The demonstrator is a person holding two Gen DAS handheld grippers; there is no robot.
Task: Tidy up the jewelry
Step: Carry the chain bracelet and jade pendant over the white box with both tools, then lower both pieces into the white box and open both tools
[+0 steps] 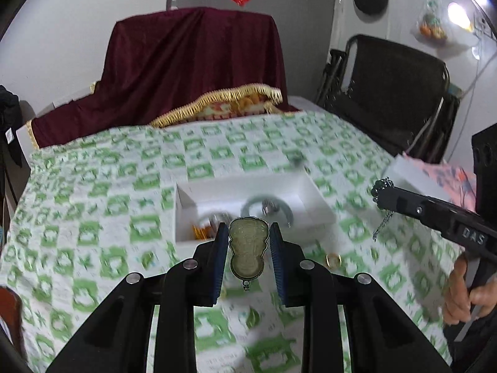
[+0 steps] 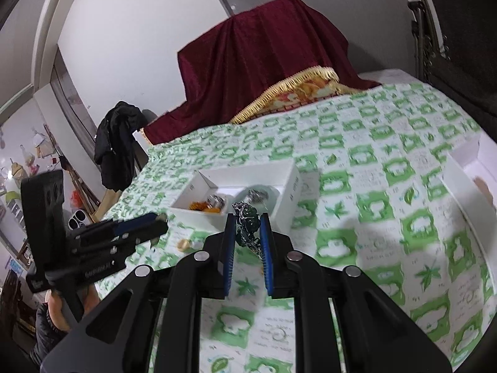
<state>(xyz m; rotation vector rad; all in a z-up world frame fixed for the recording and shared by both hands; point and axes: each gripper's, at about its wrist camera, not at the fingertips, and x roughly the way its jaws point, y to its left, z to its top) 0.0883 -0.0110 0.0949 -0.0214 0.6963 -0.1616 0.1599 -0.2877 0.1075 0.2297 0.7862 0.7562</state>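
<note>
Ahead of both sets of fingers I see the green-and-white patterned cloth (image 1: 93,192), smeared by motion blur, and on it the open white box (image 1: 248,208), just past my left fingertips and a little beyond my right ones. Inside the box I can only half make out a pale bangle (image 2: 264,194), some silvery pieces and an orange-gold cluster (image 2: 202,206); all of it is blurred. My left gripper (image 1: 247,233) holds a pale oval pendant (image 1: 248,248) in a dark frame, pinched between the blue pads, its small bail hanging toward me. My right gripper (image 2: 247,223) is clamped on a dark green carved pendant (image 2: 247,227); its chain (image 1: 381,225) dangles below the fingertips, and its end is too blurred to follow. A small gold ring (image 1: 333,260) lies on the cloth just right of my left fingers.
</note>
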